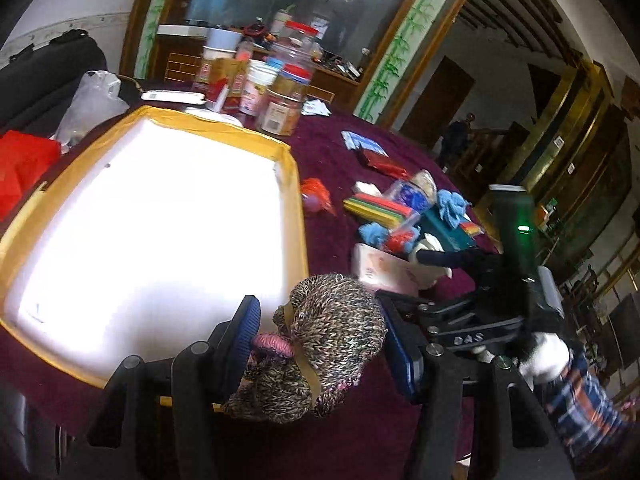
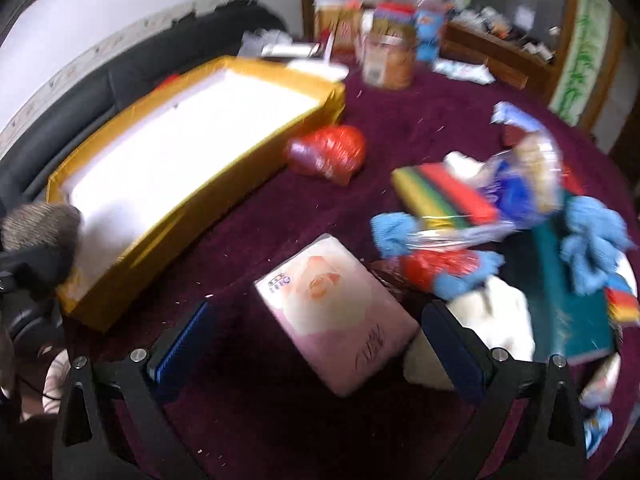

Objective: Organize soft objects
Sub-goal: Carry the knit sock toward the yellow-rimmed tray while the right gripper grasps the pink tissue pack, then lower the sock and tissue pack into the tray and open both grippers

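My left gripper (image 1: 320,344) is shut on a brown knitted item with a pink trim (image 1: 332,328), held at the near right corner of the yellow box (image 1: 294,208) with a white inside. The knitted item also shows at the left edge of the right wrist view (image 2: 40,220). My right gripper (image 2: 320,320) is open, its blue pads either side of a pink tissue pack (image 2: 340,312) lying on the maroon cloth. A pile of soft things lies to the right: blue cloths (image 2: 592,248), a rainbow striped pack (image 2: 440,196), a white cloth (image 2: 496,312).
A red wrapped bundle (image 2: 328,152) lies between the box and the pile. Jars and bottles (image 1: 280,100) stand at the table's far side. A teal box (image 2: 568,312) sits in the pile. A red bag (image 1: 24,160) lies left of the box.
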Tool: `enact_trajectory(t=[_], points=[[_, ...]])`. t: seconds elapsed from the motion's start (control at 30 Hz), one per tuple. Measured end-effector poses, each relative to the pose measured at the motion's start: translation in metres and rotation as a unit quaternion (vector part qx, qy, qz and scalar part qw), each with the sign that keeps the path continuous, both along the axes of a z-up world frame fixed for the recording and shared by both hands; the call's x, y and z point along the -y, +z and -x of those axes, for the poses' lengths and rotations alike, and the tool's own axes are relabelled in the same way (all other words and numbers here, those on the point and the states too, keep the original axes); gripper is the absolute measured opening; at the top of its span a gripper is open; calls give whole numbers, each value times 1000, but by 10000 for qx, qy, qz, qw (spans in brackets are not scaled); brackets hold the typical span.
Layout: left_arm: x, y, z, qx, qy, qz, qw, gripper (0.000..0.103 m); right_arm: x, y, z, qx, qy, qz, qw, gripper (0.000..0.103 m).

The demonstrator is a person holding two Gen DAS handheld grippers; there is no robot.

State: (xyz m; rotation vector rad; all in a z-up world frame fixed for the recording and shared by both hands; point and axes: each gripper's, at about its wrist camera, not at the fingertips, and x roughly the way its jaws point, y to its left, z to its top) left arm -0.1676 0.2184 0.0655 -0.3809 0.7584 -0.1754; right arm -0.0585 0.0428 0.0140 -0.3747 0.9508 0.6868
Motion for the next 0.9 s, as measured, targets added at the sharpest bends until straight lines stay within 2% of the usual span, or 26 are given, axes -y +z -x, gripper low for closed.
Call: enact_trajectory(t=[0.03,0.13,0.33,0.47,0.57,0.67,0.8,0.9], points=[[-4,0,2,11,51,9,10000,62,-3,-6,-7,-100,11,105,9999,101],[-15,-3,4,0,177,31,9998,62,-6,-17,-20,-455,-47,143,9988,81],[-32,-5,0,-94,280,234,9993,62,2,1,-13,-570,-299,-374,9972,77],[-50,4,-17,-161,317,472,9983,62,2,37,-14,-629,-442,-1021,9918,77],[-60,13,-38,-237,433,503,9975,62,-4,61,-31,-941,-580,-1795,9775,77],[-70,19,-69,-232,526,582,9966,63,-26,69,-59,-1420,-789,-2428,9564,77],[-87,11,-118,-370,769,882,9924,63,-55,58,-93,-1783,-1189,-2715,9383,78],[-101,-4,-152,-563,951,1141,9873,62,-72,48,-114,-1868,-1436,-2729,9327,78]])
